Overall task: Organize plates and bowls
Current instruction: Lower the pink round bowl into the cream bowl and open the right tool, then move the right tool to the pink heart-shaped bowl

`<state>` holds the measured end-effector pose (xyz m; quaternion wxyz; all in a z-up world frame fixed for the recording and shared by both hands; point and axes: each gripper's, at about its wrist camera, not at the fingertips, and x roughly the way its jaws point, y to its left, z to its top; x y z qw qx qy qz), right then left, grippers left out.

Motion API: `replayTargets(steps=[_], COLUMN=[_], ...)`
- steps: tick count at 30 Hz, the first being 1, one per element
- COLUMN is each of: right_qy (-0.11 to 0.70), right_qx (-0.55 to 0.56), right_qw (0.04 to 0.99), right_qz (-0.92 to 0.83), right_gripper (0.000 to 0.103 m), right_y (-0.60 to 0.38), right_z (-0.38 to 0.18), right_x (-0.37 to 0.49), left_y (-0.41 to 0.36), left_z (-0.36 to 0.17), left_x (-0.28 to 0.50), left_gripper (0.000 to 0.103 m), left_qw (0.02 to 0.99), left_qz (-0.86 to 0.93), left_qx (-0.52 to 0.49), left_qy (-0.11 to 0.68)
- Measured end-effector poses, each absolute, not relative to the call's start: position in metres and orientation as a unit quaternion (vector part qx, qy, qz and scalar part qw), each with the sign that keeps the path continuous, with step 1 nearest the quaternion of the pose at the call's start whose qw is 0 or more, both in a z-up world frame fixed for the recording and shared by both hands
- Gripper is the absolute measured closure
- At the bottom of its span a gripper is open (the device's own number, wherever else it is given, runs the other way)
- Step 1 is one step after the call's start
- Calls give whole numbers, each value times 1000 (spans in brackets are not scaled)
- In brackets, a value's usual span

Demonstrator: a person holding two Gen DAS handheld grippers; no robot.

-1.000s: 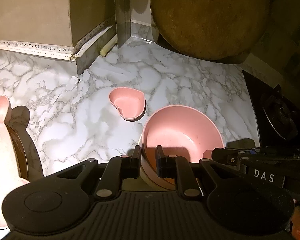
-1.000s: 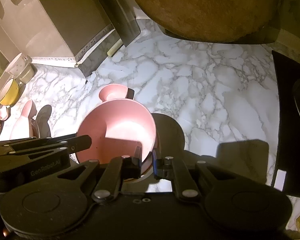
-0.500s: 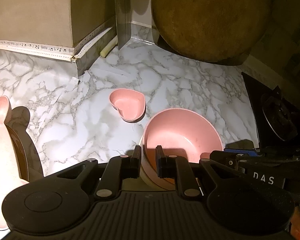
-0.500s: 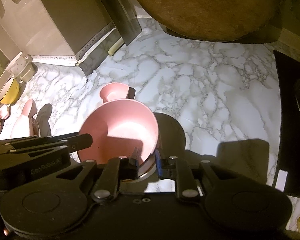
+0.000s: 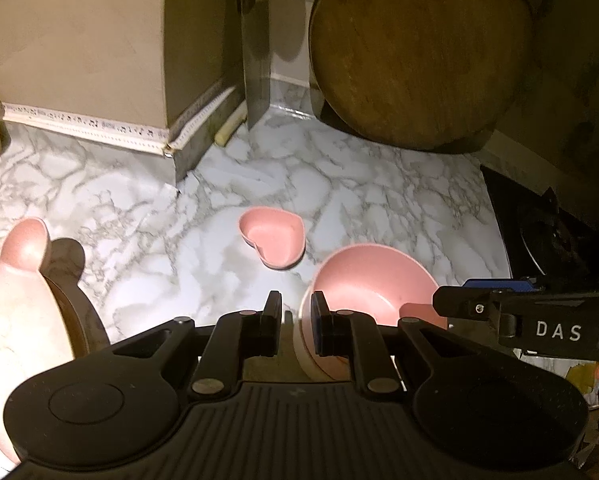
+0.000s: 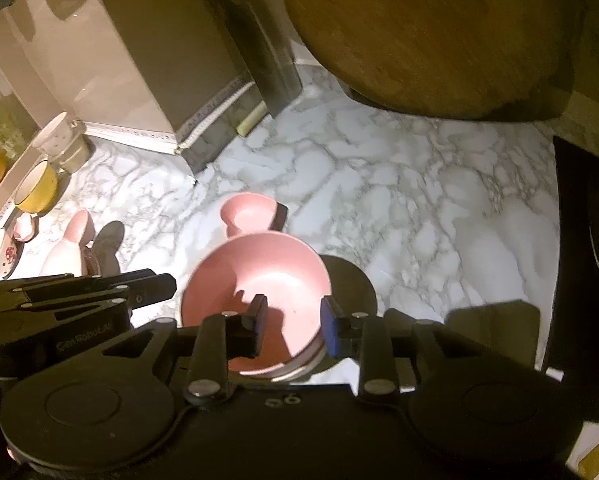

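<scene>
On a marble-patterned counter under dim kitchen light, an empty pink bowl sat nested in another, beside a heart-shaped dish. Left gripper apparently pinched its near rim; right gripper, jaws just opening, straddled the rim without touching.

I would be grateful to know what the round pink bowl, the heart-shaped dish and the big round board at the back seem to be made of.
Round pink bowl: probably matte plastic or plant-fibre composite; dull, even pink, no glaze shine.
Heart-shaped dish: likely the same material; same flat pink.
Round board: wood, going by its brown grain streaks and satin surface.
</scene>
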<state>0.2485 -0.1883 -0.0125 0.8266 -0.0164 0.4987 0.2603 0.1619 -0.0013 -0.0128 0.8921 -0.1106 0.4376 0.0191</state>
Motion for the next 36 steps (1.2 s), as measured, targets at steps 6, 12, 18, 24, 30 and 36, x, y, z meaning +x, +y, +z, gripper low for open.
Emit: replayTargets(steps=[6,12,18,24,30,36], right_qy=[483,473,468,468,481,516], right_qx=[-24,-32,-33,-34,-25,-3], right_qw=[830,833,833,830,823,804], right_qz=[276,286,293,302,301,296], right_gripper=[68,57,44,26,6,6], right_y=[-179,-169,-162,-154,-147,-142], right_z=[-1,5,6,3,-8,-29], right_x=[251,260,276,293,317,345], left_y=[10,19,28,36,43,47], left_z=[-6,-2,-2,-9,-21,-38], left_x=[164,171,181,196,215,236], left_gripper=[88,61,44,33,30,30], left_qw=[895,897,898,895,884,871], left_qz=[24,37,55,68,77,87], left_qx=[-119,-126,-126,-136,-152,-166], left_qy=[430,423,418,420,435,453])
